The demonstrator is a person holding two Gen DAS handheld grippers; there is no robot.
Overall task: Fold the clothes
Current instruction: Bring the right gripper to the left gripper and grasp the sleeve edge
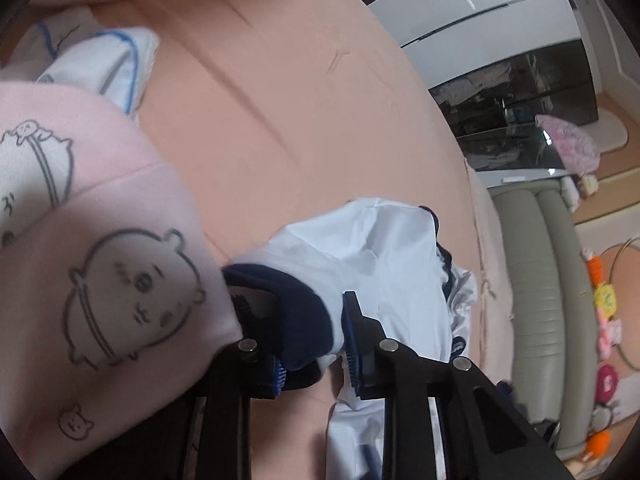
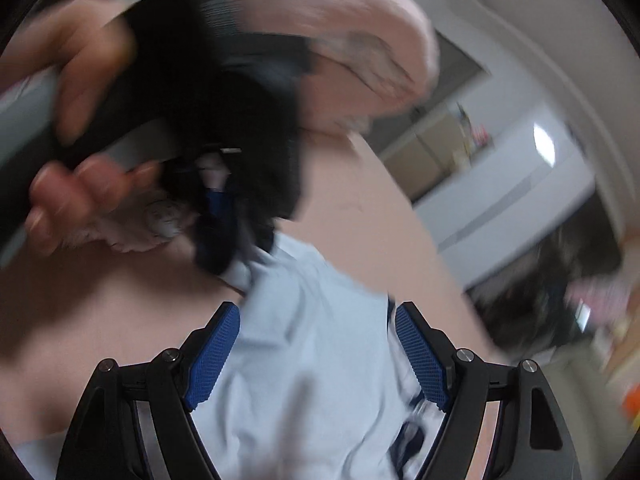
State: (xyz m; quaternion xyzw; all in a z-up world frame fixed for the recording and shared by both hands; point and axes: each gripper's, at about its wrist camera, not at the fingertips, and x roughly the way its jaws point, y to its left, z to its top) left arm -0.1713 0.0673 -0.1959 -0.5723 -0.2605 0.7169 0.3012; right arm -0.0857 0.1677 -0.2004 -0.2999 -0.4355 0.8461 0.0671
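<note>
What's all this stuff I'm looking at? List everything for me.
White garment with navy trim: one, crumpled on the bed, near edge.
Pink cartoon-print fabric: one, left foreground.
White item with blue piping: one, far left on bed.
Pink bedsheet: one, underneath everything.
Grey-green padded bench: one, right of bed.
Dark glass cabinet: one, background right.
Colourful toys: several, far right.
Left gripper: black with blue pads, navy trim between its fingers.
Right gripper: open over the white garment.
</note>
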